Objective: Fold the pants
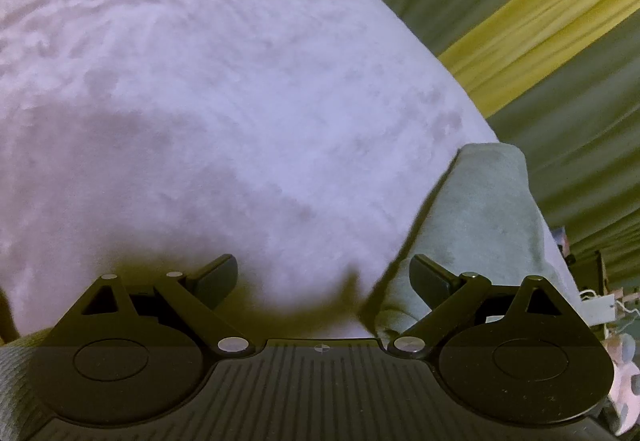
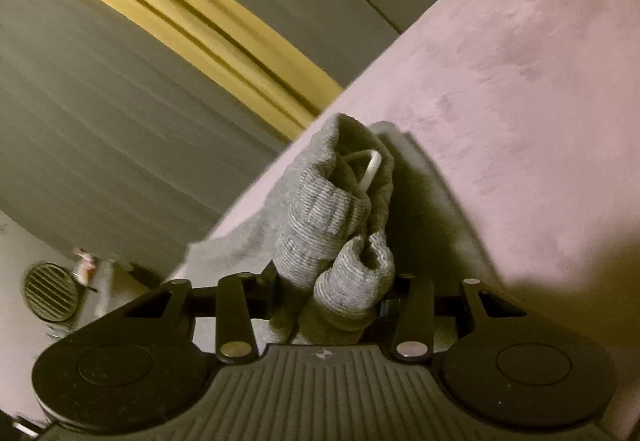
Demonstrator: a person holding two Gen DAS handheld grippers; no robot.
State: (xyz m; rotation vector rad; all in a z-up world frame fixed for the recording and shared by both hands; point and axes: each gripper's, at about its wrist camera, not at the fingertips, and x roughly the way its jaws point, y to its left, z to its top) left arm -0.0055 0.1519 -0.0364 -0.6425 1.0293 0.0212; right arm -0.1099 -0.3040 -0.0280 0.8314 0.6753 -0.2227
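Your right gripper (image 2: 336, 281) clamps the pants (image 2: 332, 209) waistband at the bed's (image 2: 520, 81) edge for folding; your left gripper (image 1: 324, 277) gapes empty.

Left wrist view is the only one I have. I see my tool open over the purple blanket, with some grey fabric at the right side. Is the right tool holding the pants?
Observer: Yes. The right tool is shut on the pants, pinching the ribbed grey waistband bunched between its fingers.
Operator: Is the fabric lifted or flat?
Observer: The gripped part stands up in a bunch, above the purple blanket.
Operator: Anything caught in the fabric?
Observer: A white drawstring loop shows inside the folded waistband.
Operator: Where is the bed edge on that side?
Observer: Just left of the bunch; beyond it hang grey and yellow curtains.
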